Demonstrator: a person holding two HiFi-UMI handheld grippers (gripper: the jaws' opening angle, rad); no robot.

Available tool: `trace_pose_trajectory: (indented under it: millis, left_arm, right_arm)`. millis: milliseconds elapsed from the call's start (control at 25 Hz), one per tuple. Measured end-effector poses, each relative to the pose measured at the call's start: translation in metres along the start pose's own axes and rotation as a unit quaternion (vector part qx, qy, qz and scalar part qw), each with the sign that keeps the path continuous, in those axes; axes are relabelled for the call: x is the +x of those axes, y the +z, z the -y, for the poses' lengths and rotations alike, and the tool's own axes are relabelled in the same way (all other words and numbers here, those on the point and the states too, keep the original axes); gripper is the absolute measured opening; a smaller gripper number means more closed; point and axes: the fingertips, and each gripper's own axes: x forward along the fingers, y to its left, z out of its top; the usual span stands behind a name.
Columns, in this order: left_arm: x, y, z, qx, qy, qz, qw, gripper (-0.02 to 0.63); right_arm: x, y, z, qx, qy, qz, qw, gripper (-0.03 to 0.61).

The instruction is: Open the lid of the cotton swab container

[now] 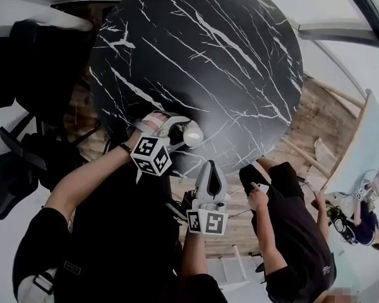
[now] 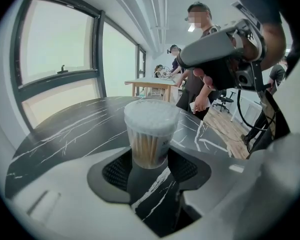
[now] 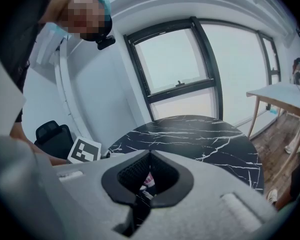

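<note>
Both jaws of the left hand-held gripper (image 2: 150, 165) press the lower sides of the upright cotton swab container (image 2: 151, 134), lid (image 2: 151, 115) on, over the black marble desk (image 2: 65, 129). Right hand-held gripper (image 3: 149, 176) is closed tight, near the desk edge.

Left claw (image 2: 150, 170) clamps the cotton swab container (image 2: 150, 131); right claw (image 3: 149, 178) shut, both angled downward.

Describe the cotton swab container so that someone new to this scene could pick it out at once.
Start at the round black marble table with white veins. At its near edge, the left hand-held gripper clasps the cotton swab container. It is the only clear tub: white tips on top, wooden sticks below.
</note>
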Motion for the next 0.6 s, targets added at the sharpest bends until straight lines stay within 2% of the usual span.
trace_pose_trajectory:
  millis: [120,600]
  left_arm:
    - [-0.009,0.007,0.004,-0.016,-0.006,0.008,0.9998,0.232]
    - [-0.067,0.043,0.029,-0.008,-0.005,0.019,0.9998,0.233]
  right_arm:
    - [-0.006,0.003,-0.004,-0.004,0.004,0.005,1.000,0.000]
    - [-0.042,0.021,-0.021,-0.030,0.028,0.033,0.999,0.000]
